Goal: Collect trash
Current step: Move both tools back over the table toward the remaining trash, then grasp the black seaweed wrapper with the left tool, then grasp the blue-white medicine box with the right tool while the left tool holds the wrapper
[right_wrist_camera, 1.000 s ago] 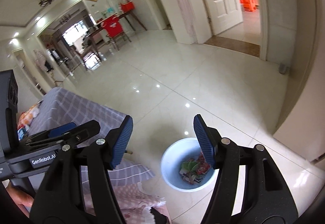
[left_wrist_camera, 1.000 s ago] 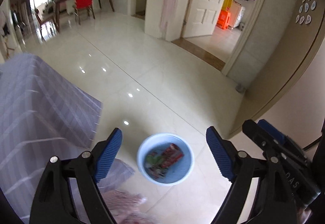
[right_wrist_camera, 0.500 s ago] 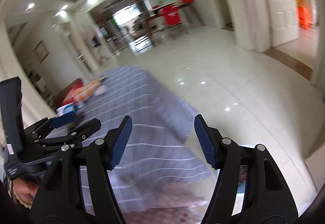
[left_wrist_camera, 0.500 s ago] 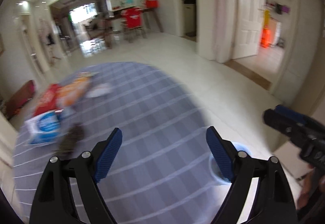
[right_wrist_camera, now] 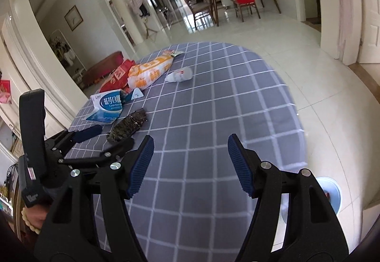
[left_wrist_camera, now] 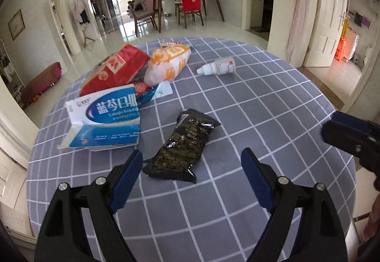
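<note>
Trash lies on a round table with a grey checked cloth (left_wrist_camera: 261, 100). A dark snack packet (left_wrist_camera: 184, 144) lies just ahead of my open, empty left gripper (left_wrist_camera: 192, 177). Behind it lie a blue and white medicine box (left_wrist_camera: 106, 119), a red bag (left_wrist_camera: 116, 69), an orange and white bag (left_wrist_camera: 168, 62) and a small white bottle (left_wrist_camera: 217, 67). My right gripper (right_wrist_camera: 190, 164) is open and empty over bare cloth; the packet (right_wrist_camera: 128, 126) is to its left. The light blue bin (right_wrist_camera: 331, 193) stands on the floor at lower right.
The table edge (right_wrist_camera: 301, 129) drops to a glossy tiled floor on the right. My left gripper (right_wrist_camera: 95, 140) shows in the right wrist view at left. A dining table and red-covered chair (left_wrist_camera: 192, 5) stand far back.
Both grippers have swung up and left from the bin on the floor to above the table. The trash items have come into view. Both stay open and empty.
</note>
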